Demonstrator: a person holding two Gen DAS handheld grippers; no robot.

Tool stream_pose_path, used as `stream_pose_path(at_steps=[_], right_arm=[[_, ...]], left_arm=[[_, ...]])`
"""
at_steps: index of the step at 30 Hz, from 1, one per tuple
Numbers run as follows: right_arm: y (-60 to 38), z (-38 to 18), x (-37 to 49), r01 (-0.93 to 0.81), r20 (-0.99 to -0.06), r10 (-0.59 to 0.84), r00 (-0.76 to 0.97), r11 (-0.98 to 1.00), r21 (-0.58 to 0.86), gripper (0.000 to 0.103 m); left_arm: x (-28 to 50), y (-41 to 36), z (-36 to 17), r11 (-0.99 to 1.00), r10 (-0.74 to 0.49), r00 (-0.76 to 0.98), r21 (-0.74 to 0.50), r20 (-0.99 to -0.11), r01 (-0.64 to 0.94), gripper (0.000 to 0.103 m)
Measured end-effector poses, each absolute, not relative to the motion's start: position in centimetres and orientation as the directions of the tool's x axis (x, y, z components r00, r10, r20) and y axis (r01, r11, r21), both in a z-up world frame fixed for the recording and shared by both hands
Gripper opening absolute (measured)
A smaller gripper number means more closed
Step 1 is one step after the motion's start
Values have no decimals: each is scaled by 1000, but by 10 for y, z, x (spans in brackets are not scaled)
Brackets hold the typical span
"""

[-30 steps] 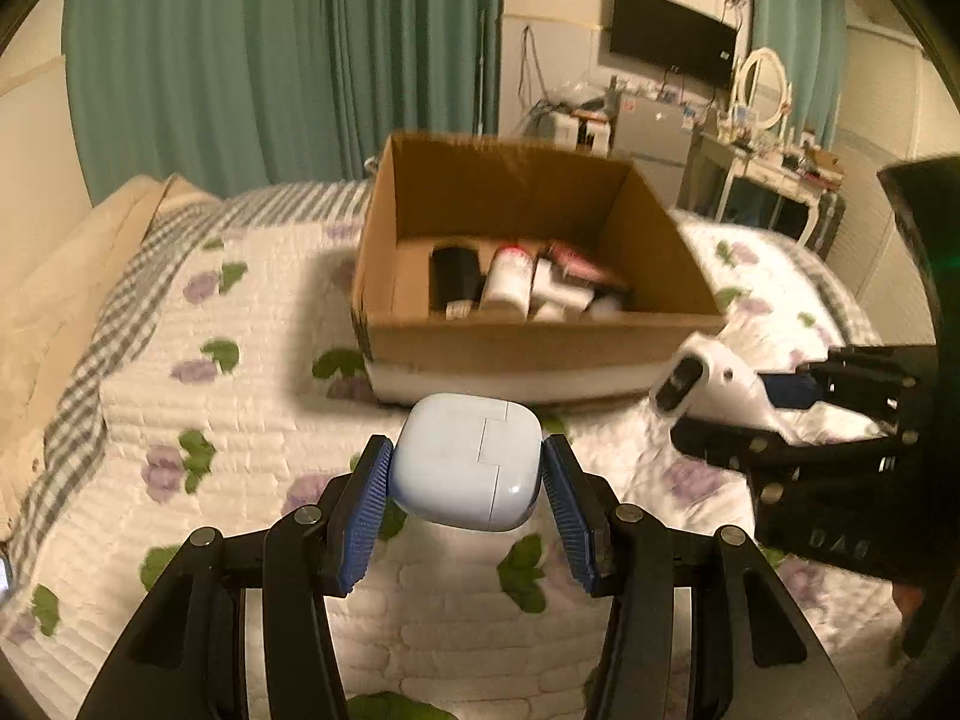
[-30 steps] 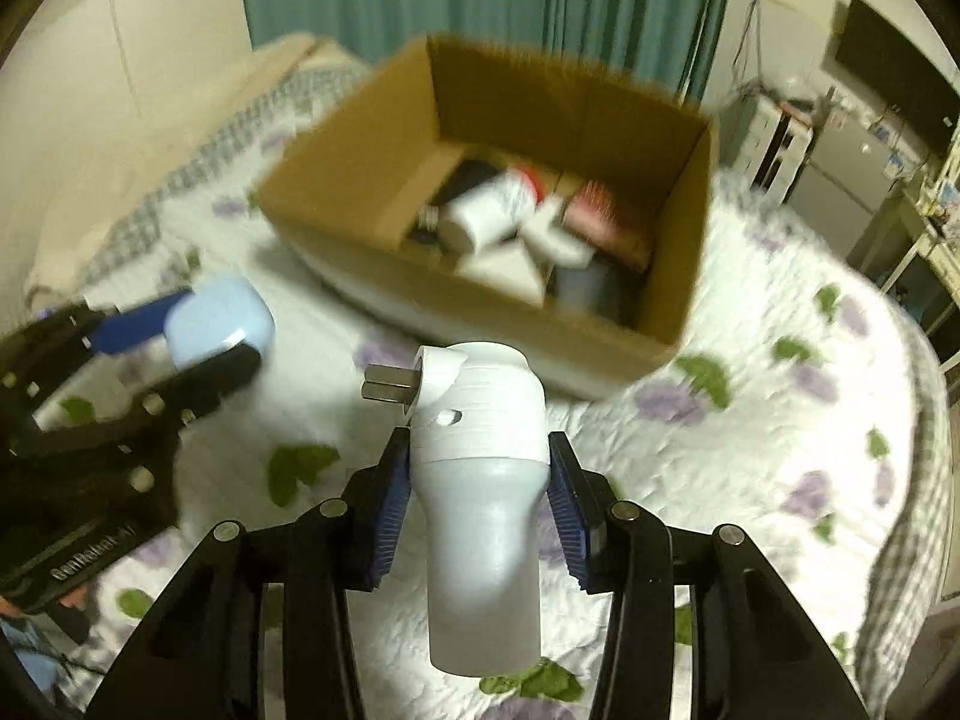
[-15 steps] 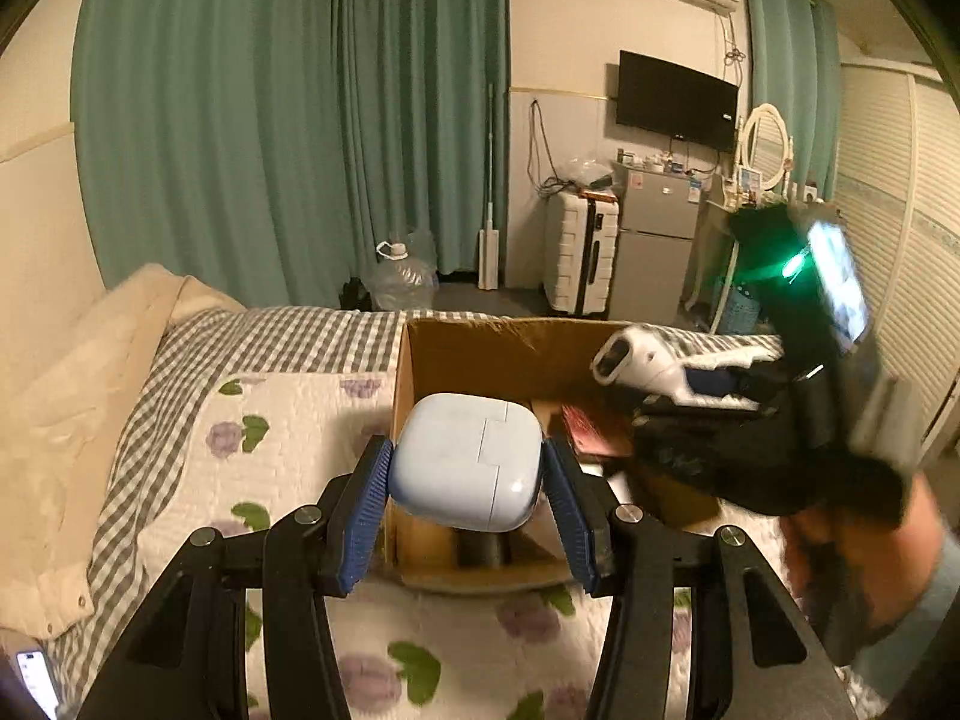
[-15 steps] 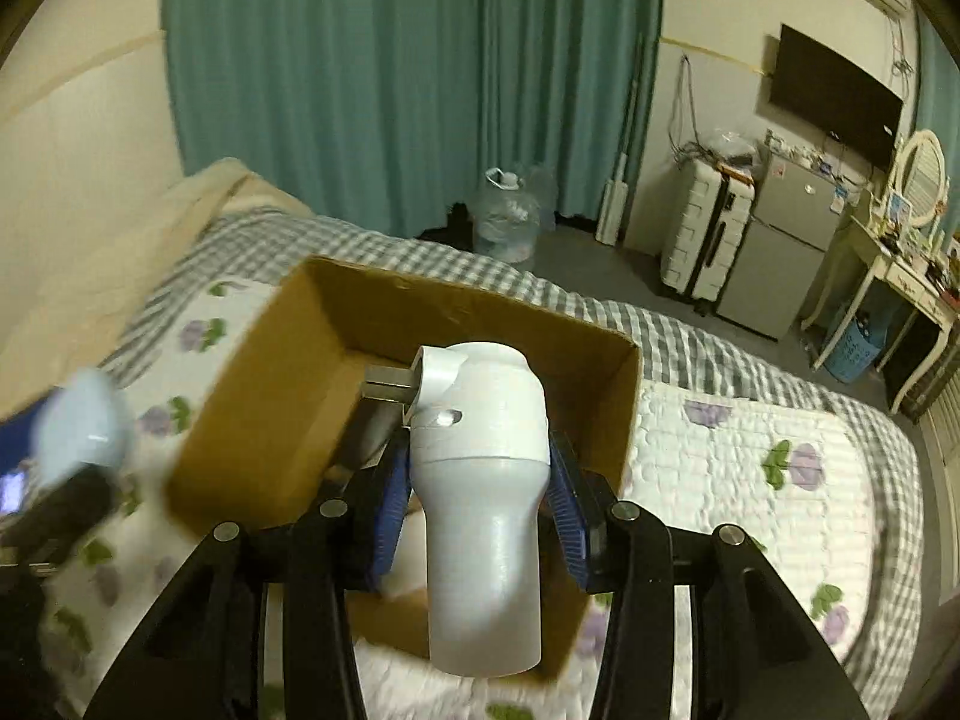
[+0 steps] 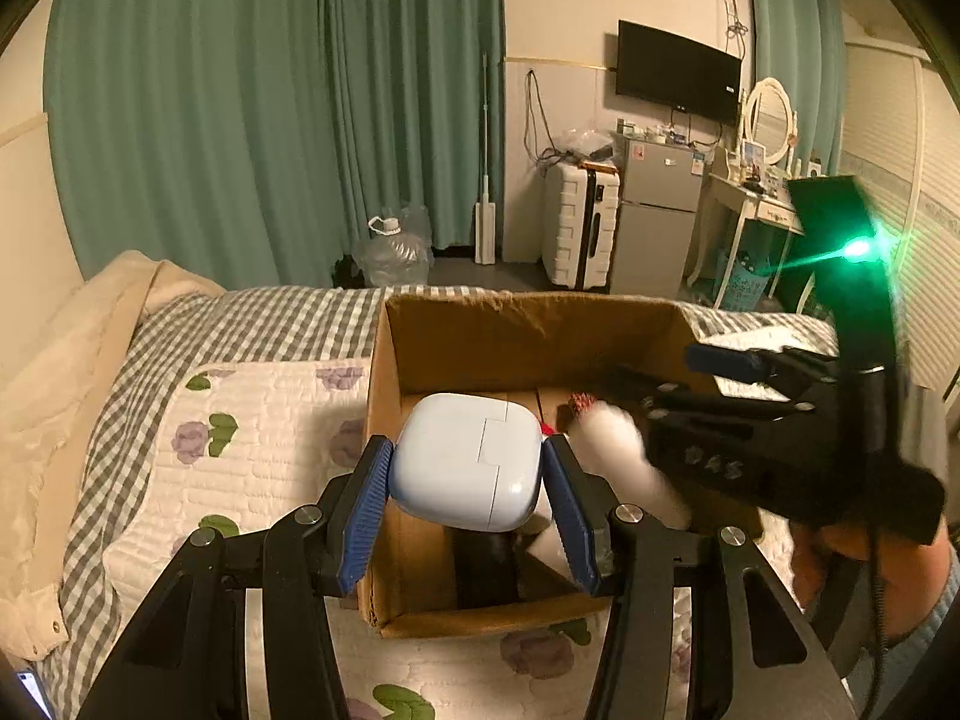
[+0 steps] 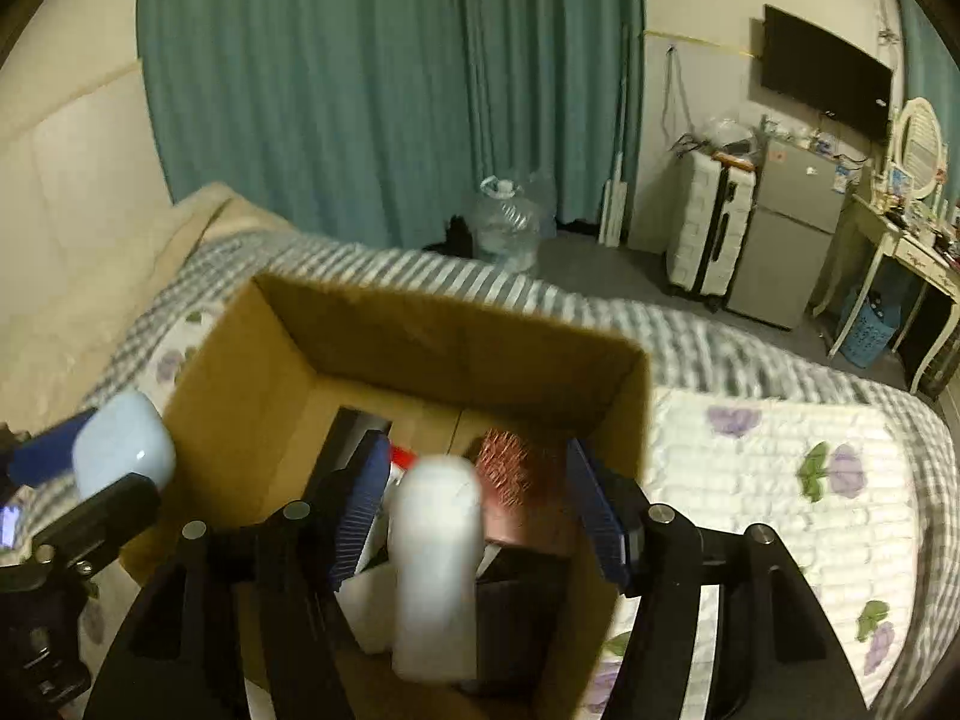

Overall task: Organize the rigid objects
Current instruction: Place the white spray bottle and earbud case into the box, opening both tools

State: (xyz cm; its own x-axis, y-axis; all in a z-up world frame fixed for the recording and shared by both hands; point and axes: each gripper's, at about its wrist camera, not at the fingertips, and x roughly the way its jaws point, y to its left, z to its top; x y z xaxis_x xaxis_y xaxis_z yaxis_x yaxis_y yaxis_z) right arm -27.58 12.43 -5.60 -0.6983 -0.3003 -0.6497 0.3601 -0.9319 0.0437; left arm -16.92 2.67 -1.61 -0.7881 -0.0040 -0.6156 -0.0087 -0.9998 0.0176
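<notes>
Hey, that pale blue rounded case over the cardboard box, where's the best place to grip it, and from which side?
Grip the pale blue case across its two opposite side faces, about mid-height, coming in from the near side, as the left gripper does now with its fingers. Those faces look the flattest and most parallel. The rounded corners would probably slip.

box (image 5: 528,330) brown | case (image 5: 465,459) pale blue | quilt (image 5: 270,420) white, purple-flowered | curtain (image 5: 270,108) teal
</notes>
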Motion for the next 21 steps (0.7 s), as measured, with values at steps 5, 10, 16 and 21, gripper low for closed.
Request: stream_pose_path(at_steps=[5,10,16,21], right_arm=[[137,-26,-269,334,-605,-280,-745,-942,24,68],[146,-15,-270,304,-580,-251,-775,-953,6,69],[150,-24,-277,296,-593,-241,-768,-955,6,69],[154,-28,-280,285,-591,-239,-771,-958,15,84]], left_arm=[[-187,35,-6,-999,26,-795,1,-606,-34,52],[-215,46,-18,-998,34,-780,22,-625,-61,52],[-228,48,-32,-998,53,-768,-5,-638,-64,54],[-226,51,-33,-997,43,-775,20,-630,-72,60]])
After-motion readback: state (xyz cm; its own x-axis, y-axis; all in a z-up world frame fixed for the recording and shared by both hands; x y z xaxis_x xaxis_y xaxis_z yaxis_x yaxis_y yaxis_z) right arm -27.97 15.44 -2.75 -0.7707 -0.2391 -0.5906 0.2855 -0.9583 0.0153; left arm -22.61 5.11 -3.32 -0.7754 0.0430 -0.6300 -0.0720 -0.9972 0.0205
